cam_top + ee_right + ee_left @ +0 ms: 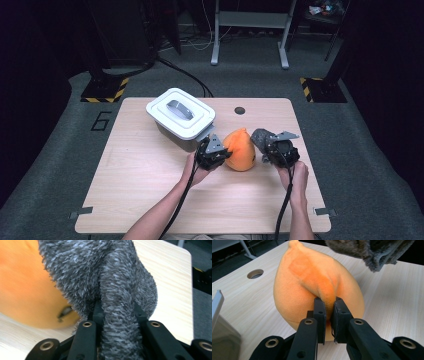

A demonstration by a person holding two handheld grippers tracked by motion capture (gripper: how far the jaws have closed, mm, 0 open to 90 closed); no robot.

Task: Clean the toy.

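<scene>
On the wooden bench (150,170) an orange soft pouch (240,150) stood a little right of the middle, nearer to the person's edge than to the far edge. It was shaped like a drop, with a narrow tip pointing up and toward the far edge. The left gripper (212,151) was at the left side of this pouch, and in the left gripper view its jaws were closed on a raised fold of the orange fabric (327,291), which was pinched between the two black pads. The right gripper (280,148) was just at the right side of the pouch. In the right gripper view its jaws were closed on a thick strip of a fluffy grey cloth (117,290), and the rest of the cloth bulged above and around the jaws. In the high view the grey cloth (262,137) hung from this gripper close beside the orange pouch; I cannot tell whether the two touched. In the left gripper view one end of the grey cloth (372,251) was seen above the pouch, off the bench. Behind the left gripper, toward the far left part of the bench, stood a grey box with a white lid (181,114) that was on and had a grey handle in a hollow on top. A small round hole (240,110) was in the bench near the far edge.
</scene>
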